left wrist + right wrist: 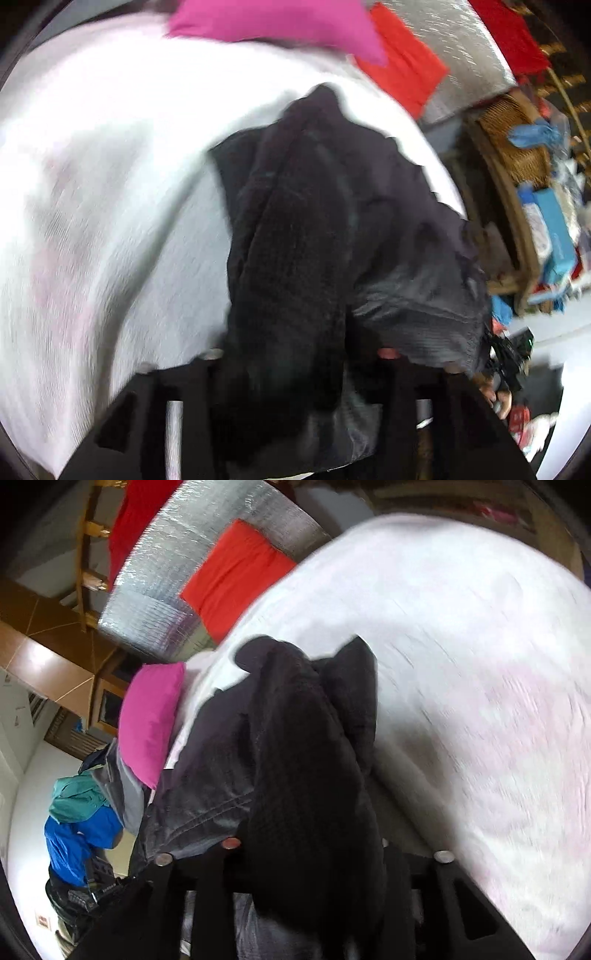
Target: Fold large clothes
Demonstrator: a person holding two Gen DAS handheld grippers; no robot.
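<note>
A large black garment [314, 229] with a grey lining hangs bunched between the fingers of my left gripper [295, 373], which is shut on it above the white bed sheet [92, 184]. In the right wrist view the same black garment [295, 757] drapes over and between the fingers of my right gripper [306, 853], which is shut on it too. The fabric hides most of both grippers' fingertips. Both views are blurred by motion.
A pink pillow [280, 22] and a red cloth [402, 70] lie at the bed's far side by a silver foil mat [207, 576]. A pile of blue and teal clothes [77, 823] lies left of the bed. A cluttered wicker shelf [517, 147] stands at the right.
</note>
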